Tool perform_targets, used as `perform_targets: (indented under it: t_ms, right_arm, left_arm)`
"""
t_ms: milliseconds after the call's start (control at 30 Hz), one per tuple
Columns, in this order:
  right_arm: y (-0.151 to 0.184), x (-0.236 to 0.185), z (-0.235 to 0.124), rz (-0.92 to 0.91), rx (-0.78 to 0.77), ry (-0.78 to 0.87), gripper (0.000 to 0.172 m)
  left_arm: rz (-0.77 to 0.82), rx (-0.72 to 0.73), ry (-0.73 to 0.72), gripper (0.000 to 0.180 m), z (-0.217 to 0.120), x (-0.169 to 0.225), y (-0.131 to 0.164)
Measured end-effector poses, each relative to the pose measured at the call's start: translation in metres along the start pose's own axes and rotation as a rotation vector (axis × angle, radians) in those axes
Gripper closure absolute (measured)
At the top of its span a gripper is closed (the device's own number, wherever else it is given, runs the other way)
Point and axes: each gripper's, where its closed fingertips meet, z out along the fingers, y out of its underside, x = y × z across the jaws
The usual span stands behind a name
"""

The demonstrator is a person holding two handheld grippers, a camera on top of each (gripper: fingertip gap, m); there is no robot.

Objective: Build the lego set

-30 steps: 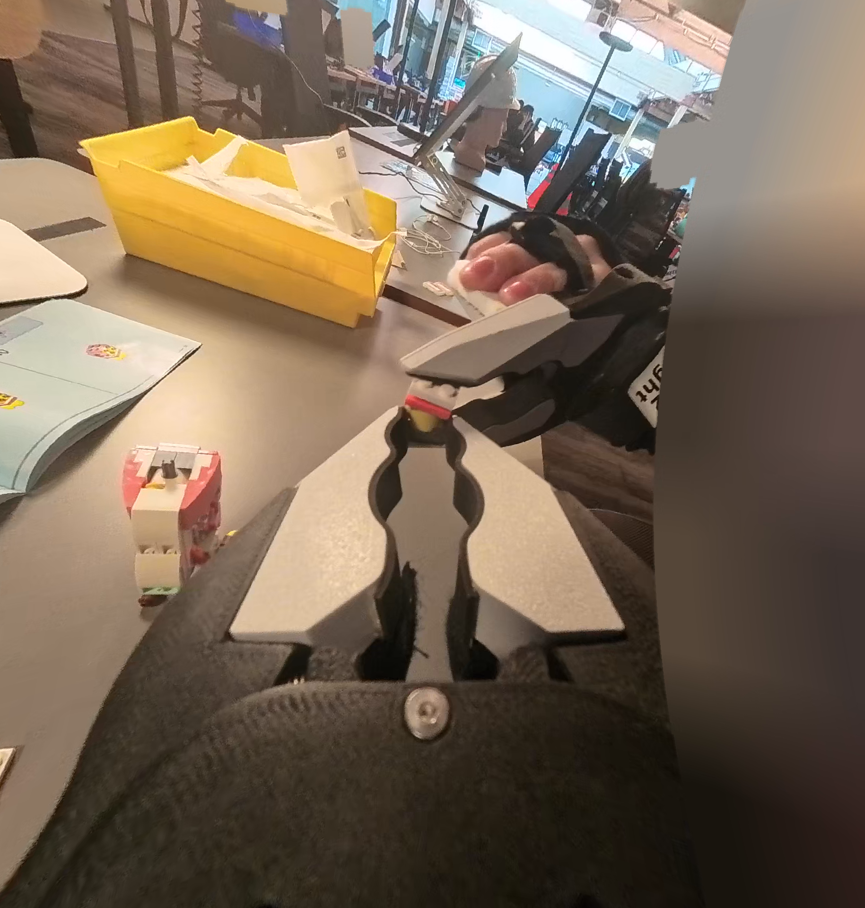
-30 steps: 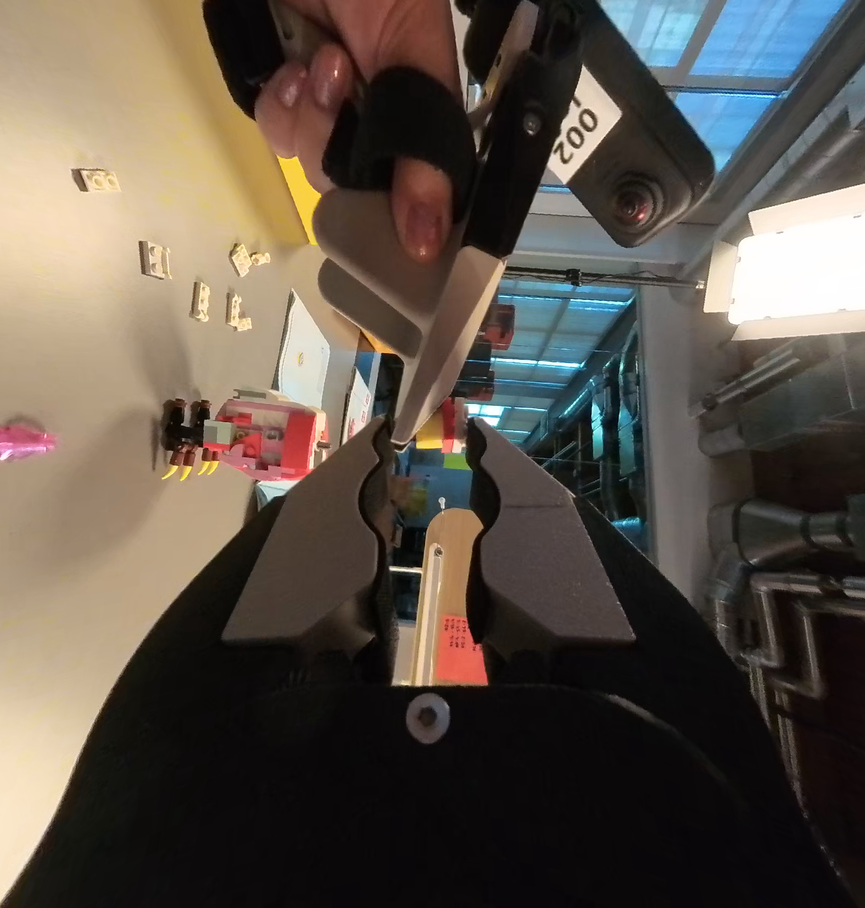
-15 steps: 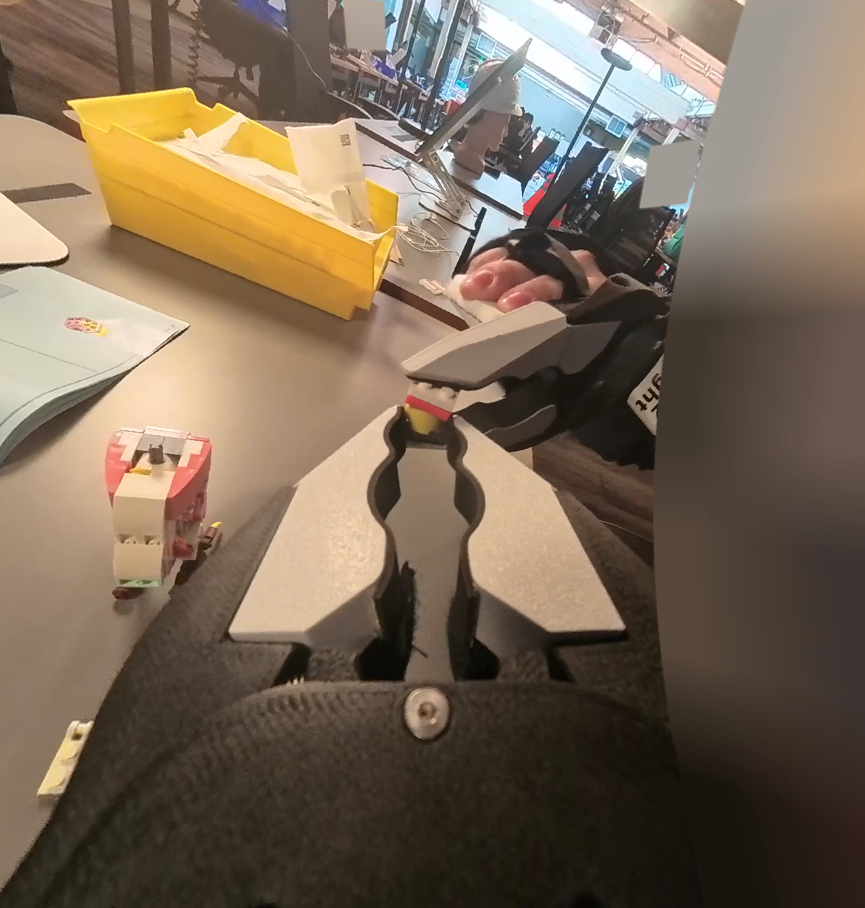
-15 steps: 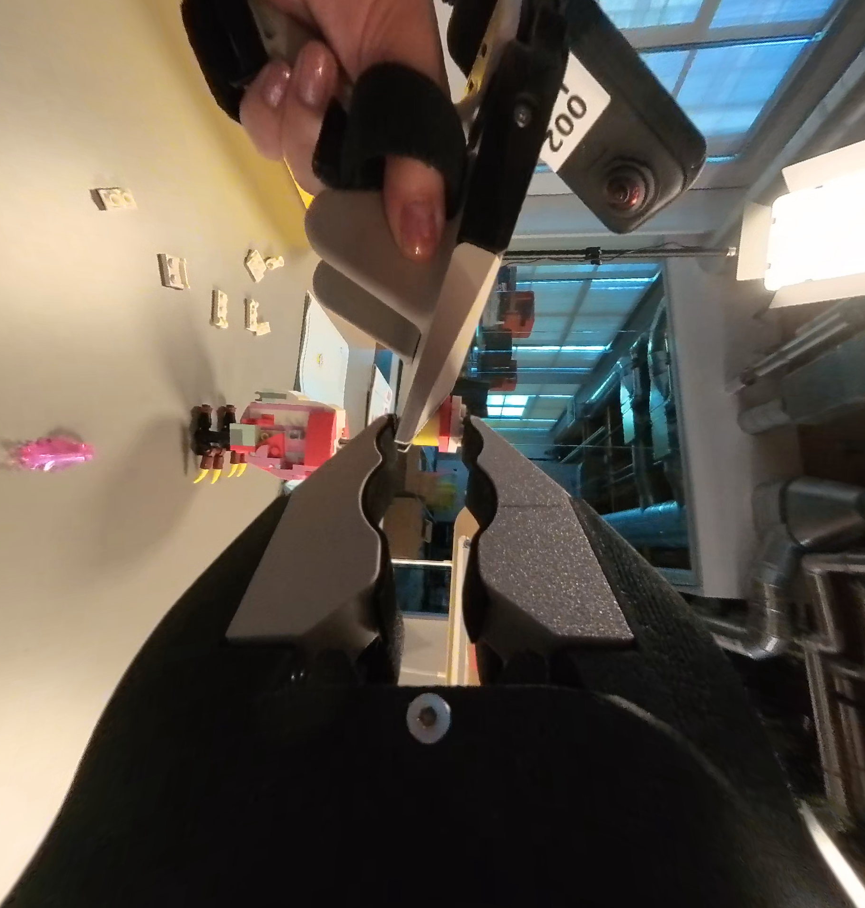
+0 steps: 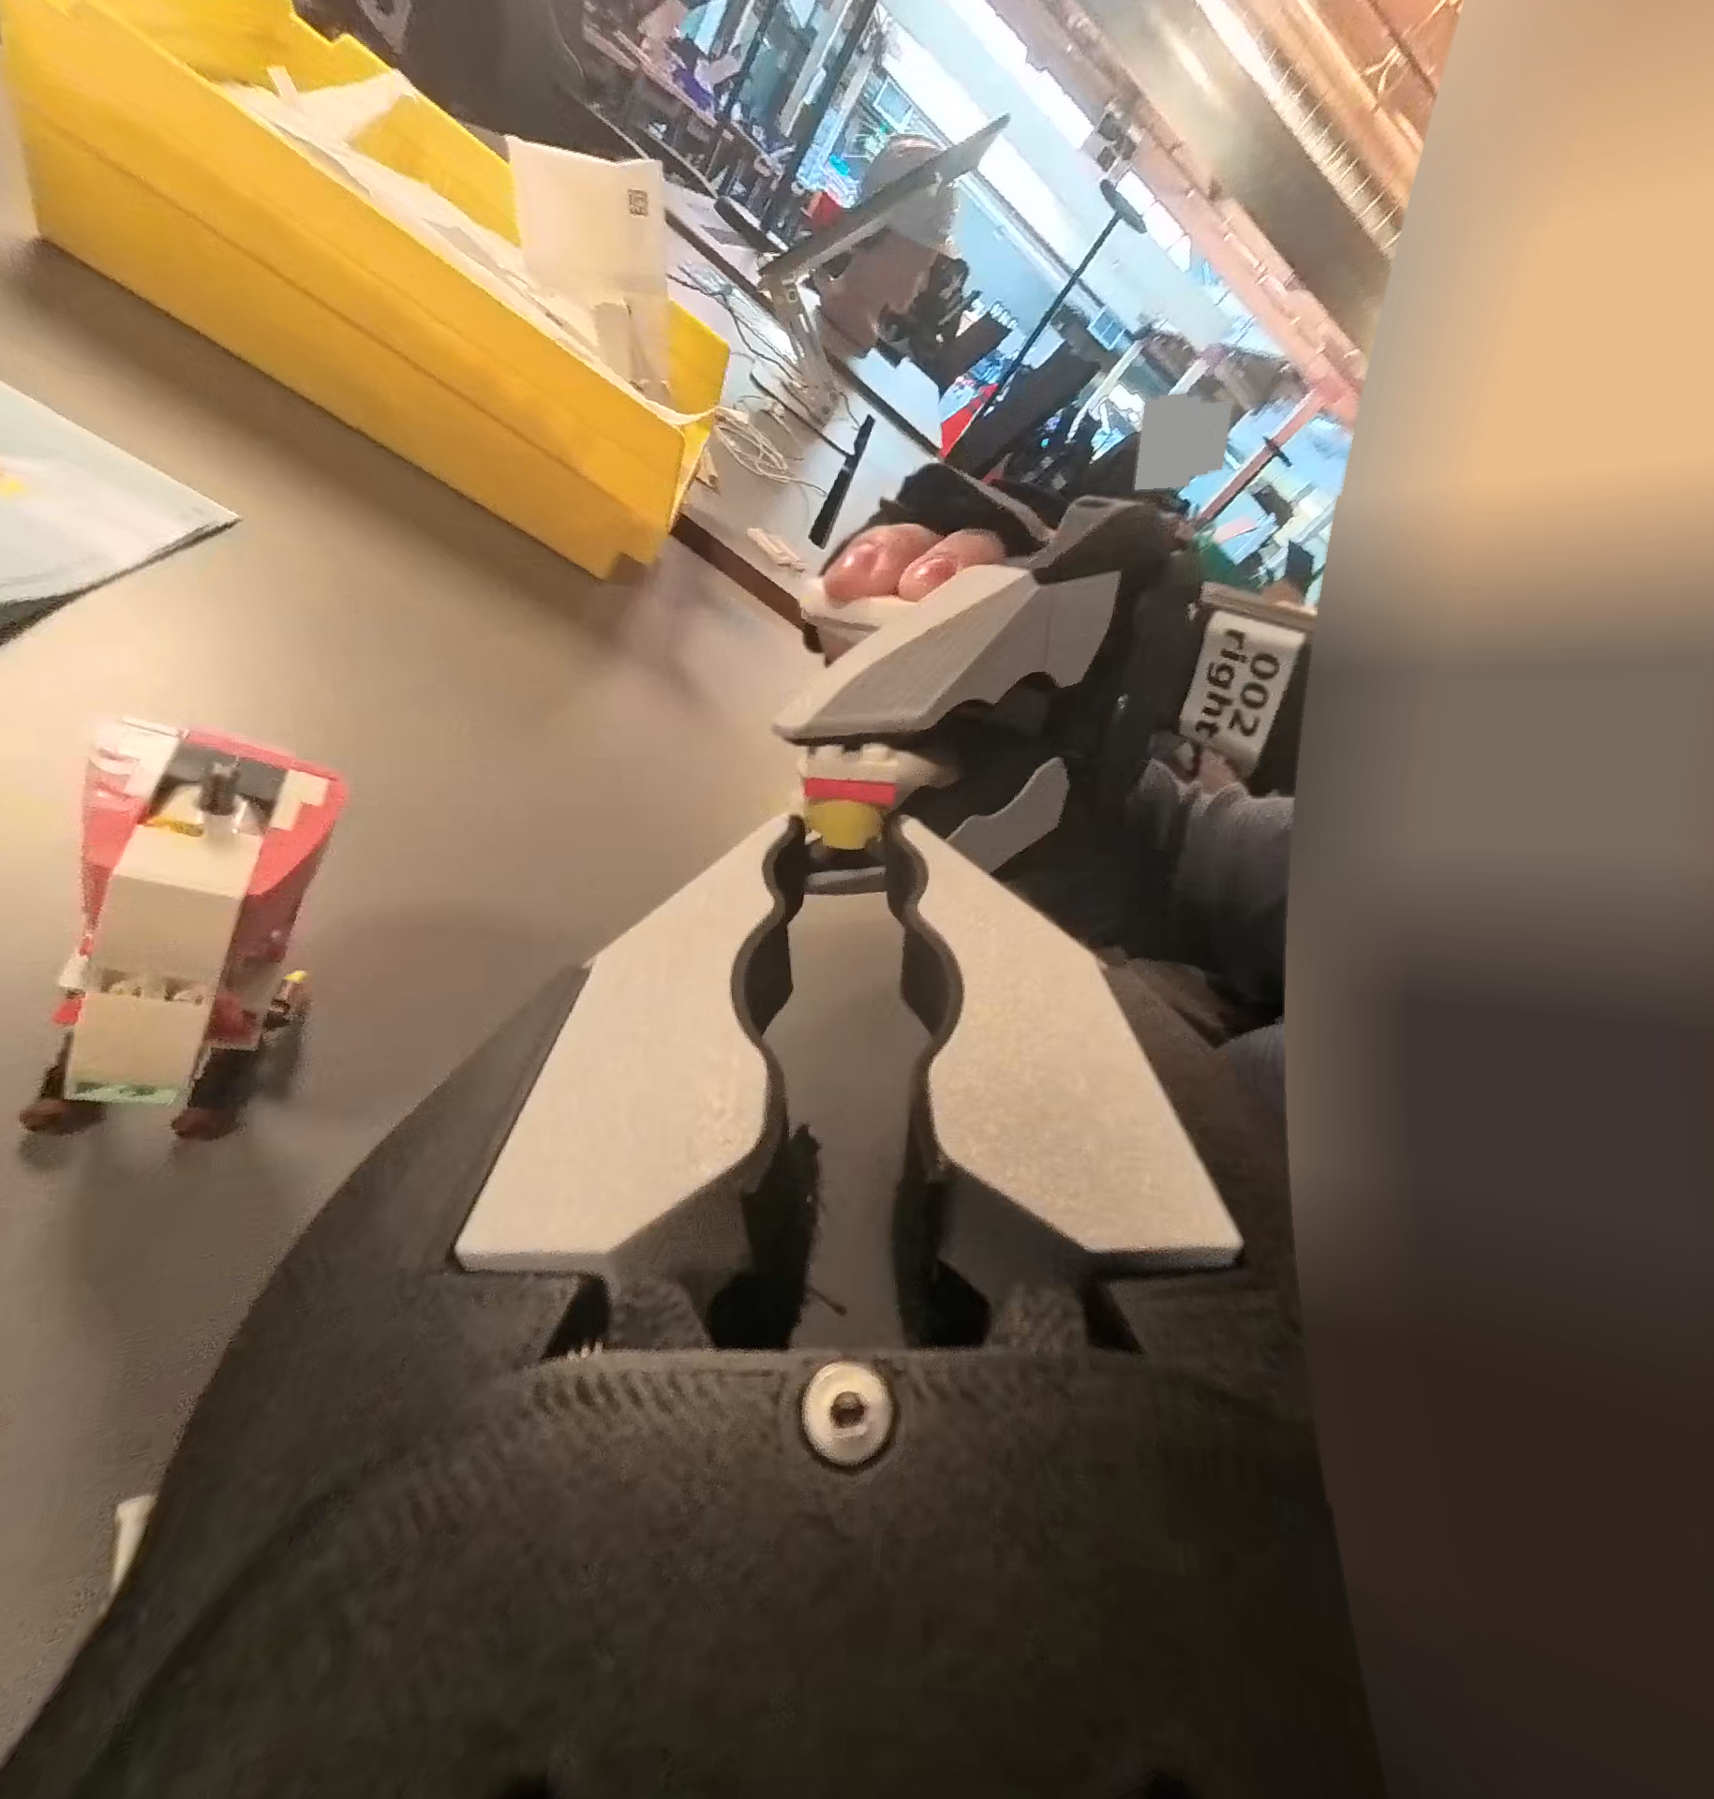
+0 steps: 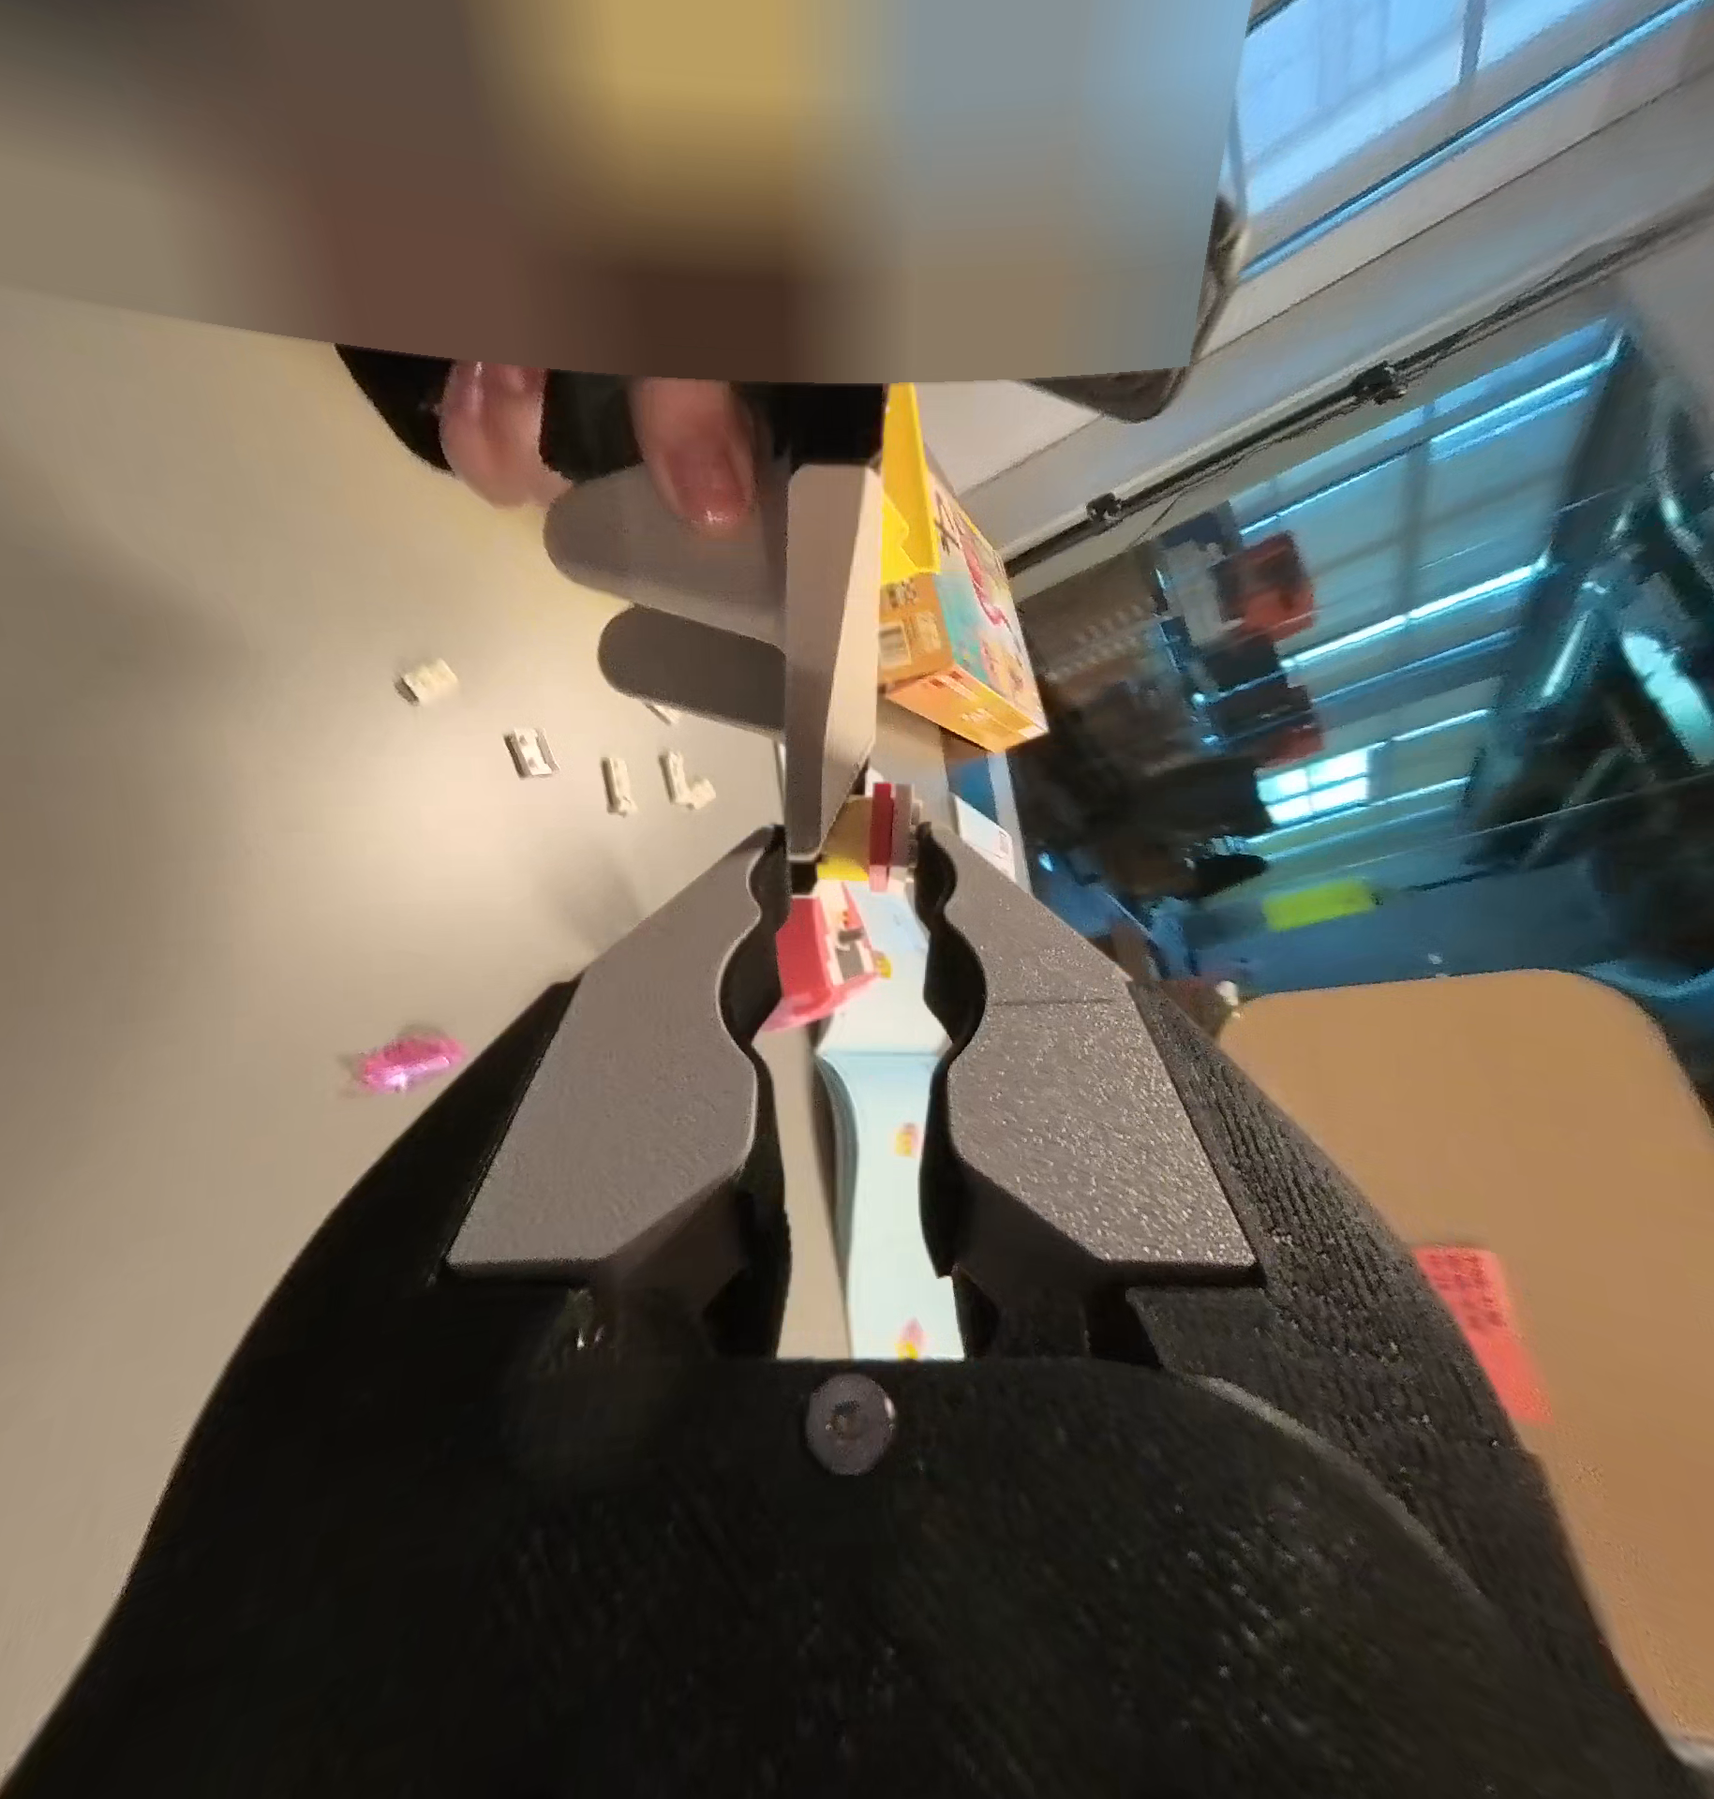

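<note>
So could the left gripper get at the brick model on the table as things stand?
Probably not right away. The left gripper is closed on a small brick stack that the right gripper also grips. The brick model stands unobstructed on the table to its left.

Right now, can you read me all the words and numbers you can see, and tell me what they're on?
I can't repeat any writing, only say where it is.
White label, far right of the left wrist view: clear print.
Paper slip in the yellow bin: a square code.
Yellow box: print, blurred.
Red sticker on brown cardboard: too blurred to read.
</note>
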Motion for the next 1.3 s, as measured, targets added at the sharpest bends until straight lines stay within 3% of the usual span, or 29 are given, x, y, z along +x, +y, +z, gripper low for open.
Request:
perform_targets:
  t_ms: [200, 233, 267, 633, 767, 1067, 1167, 1300]
  right_arm:
    - [-0.001, 0.000, 0.001, 0.074, 0.038, -0.015, 0.151]
    - [-0.001, 0.000, 0.002, 0.078, 0.043, -0.013, 0.153]
    - [-0.003, -0.001, 0.002, 0.079, 0.055, -0.012, 0.154]
    - [-0.004, 0.000, 0.004, -0.021, 0.029, 0.033, 0.153]
    - [-0.007, 0.004, 0.006, -0.169, -0.017, 0.108, 0.154]
    - [-0.007, 0.005, 0.005, -0.242, -0.047, 0.125, 0.157]
    - [-0.006, 0.005, 0.006, -0.203, -0.031, 0.126, 0.156]
    - [-0.005, 0.003, 0.009, 0.022, 0.032, 0.084, 0.147]
  left_arm:
    - [-0.070, 0.040, 0.056, 0.165, -0.003, 0.001, -0.003]
    - [-0.086, 0.071, 0.033, 0.147, -0.003, -0.003, -0.007]
    - [-0.080, 0.072, 0.012, 0.145, -0.004, -0.006, -0.006]
    - [-0.056, 0.078, 0.023, 0.164, -0.004, -0.004, -0.002]
    - [-0.088, 0.116, 0.038, 0.165, -0.007, -0.004, -0.006]
    - [-0.126, 0.103, 0.027, 0.166, -0.006, -0.004, -0.007]
    - [-0.116, 0.106, 0.021, 0.166, -0.006, -0.006, -0.007]
    - [-0.134, 0.113, 0.045, 0.166, -0.009, -0.009, -0.006]
